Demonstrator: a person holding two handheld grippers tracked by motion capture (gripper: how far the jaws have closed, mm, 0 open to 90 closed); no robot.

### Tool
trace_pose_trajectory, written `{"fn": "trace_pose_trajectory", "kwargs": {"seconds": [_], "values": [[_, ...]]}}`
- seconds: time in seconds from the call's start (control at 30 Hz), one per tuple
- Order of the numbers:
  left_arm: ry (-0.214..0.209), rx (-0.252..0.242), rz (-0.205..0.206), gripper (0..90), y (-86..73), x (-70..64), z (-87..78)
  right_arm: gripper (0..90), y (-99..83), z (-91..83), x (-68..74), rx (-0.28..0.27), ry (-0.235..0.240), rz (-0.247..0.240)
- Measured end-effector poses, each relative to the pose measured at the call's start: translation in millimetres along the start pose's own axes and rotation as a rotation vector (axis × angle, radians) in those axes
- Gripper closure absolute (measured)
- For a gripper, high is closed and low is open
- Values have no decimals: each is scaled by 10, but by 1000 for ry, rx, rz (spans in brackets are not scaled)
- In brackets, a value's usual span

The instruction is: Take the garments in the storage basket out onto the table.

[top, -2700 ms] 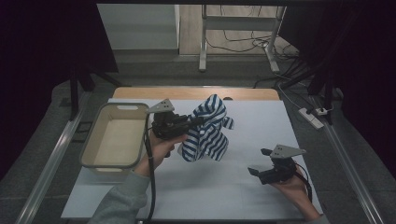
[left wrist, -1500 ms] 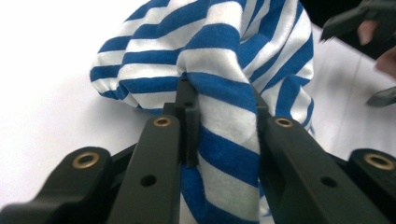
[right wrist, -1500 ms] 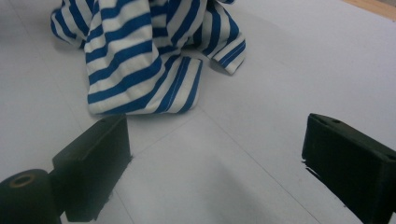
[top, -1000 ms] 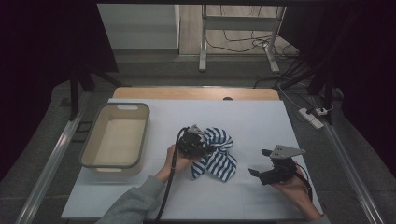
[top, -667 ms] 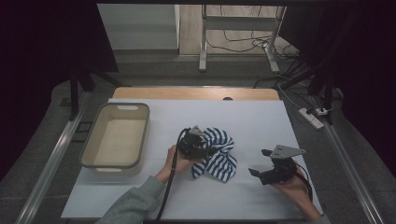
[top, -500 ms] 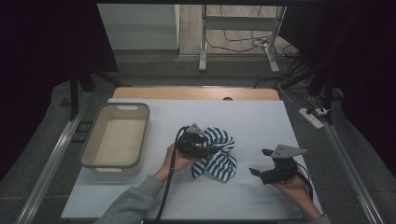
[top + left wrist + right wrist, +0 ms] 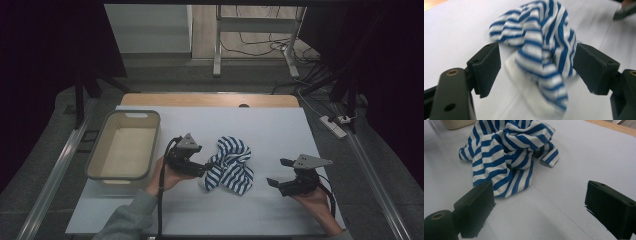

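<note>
A blue-and-white striped cloth (image 7: 231,165) lies crumpled in the middle of the white table (image 7: 280,130). My left gripper (image 7: 206,167) is at the cloth's left edge, open, its jaws standing on either side of a hanging fold. In the left gripper view the striped cloth (image 7: 544,50) sits between and beyond the spread jaws of the left gripper (image 7: 540,67). My right gripper (image 7: 279,172) rests low at the right, open and apart from the cloth. The right gripper view shows the cloth (image 7: 506,157) ahead and to the left of the open right gripper (image 7: 542,207).
A beige plastic bin (image 7: 102,165) stands on the table's left side, just beyond my left hand; its corner (image 7: 456,123) shows at the top left of the right gripper view. A wooden strip (image 7: 210,100) runs along the table's far edge.
The left gripper carried the cloth from near the bin down to the table's middle, then opened and drew back to the left. The cloth has settled on the table. The right gripper stayed put.
</note>
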State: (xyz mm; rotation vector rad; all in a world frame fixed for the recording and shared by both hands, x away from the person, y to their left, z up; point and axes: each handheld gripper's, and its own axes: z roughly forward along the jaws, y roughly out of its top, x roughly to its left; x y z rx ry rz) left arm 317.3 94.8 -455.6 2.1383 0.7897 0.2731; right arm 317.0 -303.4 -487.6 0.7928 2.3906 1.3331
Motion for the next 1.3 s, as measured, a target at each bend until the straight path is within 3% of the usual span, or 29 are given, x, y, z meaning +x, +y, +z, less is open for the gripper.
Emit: {"fn": "trace_pose_trajectory", "kwargs": {"seconds": [0.13, 0.47, 0.57, 0.87, 1.3], "values": [[61, 3, 15, 212, -80, 5, -162, 85, -22, -5, -32, -5, 17, 14], [130, -51, -42, 216, -483, 74, -550, 86, -72, -61, -65, -17, 26, 49], [130, -45, -41, 215, -599, 61, -613, 85, -73, -49, -74, -16, 28, 49], [137, -45, -89, 214, -887, 40, -776, 87, -59, -62, -63, -31, 30, 49], [143, -61, -98, 214, -909, 70, -783, 91, -49, -87, -1, -32, 13, 36]]}}
